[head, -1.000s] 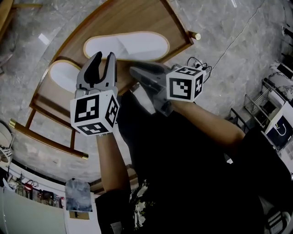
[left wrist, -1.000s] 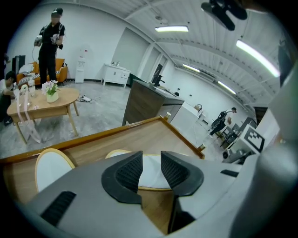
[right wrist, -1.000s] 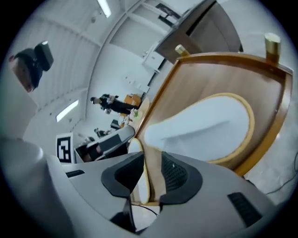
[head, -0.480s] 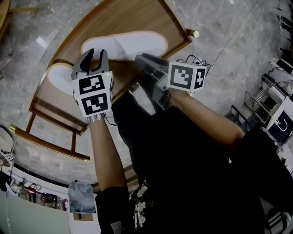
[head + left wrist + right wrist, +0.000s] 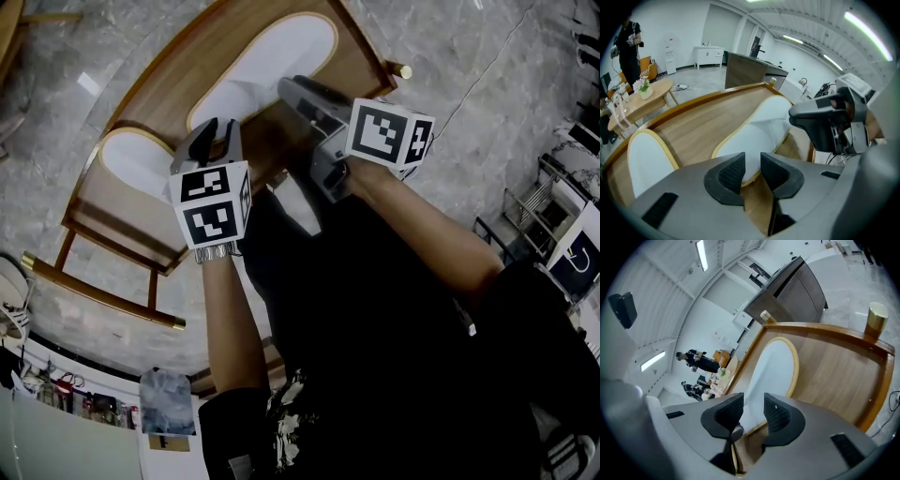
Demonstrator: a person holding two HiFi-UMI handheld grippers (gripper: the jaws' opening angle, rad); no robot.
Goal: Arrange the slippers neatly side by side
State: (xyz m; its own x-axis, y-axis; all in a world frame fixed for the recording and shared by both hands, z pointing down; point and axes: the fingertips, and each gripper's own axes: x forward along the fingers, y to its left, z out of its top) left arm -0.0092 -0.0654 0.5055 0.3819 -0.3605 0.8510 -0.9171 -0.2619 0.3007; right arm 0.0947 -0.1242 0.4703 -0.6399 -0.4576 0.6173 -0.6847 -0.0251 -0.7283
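Note:
Two white slippers with tan rims lie on a wooden stand [image 5: 178,66] with a raised edge. One slipper [image 5: 136,159] [image 5: 644,159] rests at the left. The other slipper [image 5: 272,61] [image 5: 759,126] [image 5: 771,366] lies diagonally across the middle. My left gripper [image 5: 216,133] [image 5: 751,159] hovers over its near end, jaws closing. The slipper's rim shows through the gap, wider than the jaws and not pinched. My right gripper [image 5: 287,86] [image 5: 753,401] is at that slipper's right side with its jaws apart; the slipper lies beyond them.
Brass knobs [image 5: 403,71] [image 5: 876,317] cap the stand's corners. A cable [image 5: 408,127] lies on the marble floor to the right. A low wooden table [image 5: 642,101] and a standing person [image 5: 630,51] are far off in the room.
The middle slipper has swung from lying crosswise to diagonal, its far end turning toward the back. My left gripper shifted right to its near end. The right gripper moved up along its side.

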